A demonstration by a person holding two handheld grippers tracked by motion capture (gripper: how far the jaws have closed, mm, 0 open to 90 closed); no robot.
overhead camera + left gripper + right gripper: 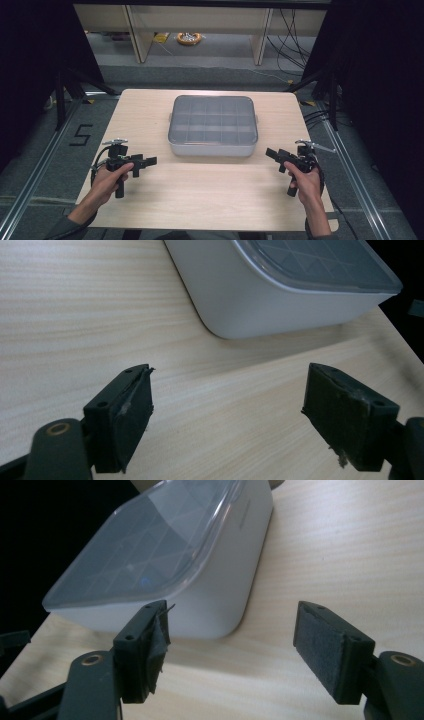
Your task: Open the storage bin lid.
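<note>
Lidded compartment box (213, 126) sits mid-table (210, 200), between left gripper (148, 161) & right gripper (270, 153), both spread wide, holding nothing (clear lid looks slick). Risk: uneven approach could shove box sideways.

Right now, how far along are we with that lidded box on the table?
Nothing looks done yet: the box sits in the middle of the table with its clear lid on. In hand: the left gripper and right gripper are both open and empty, one at each side of the box, short of touching it. Gripping the box or its lid is all still ahead.
</note>
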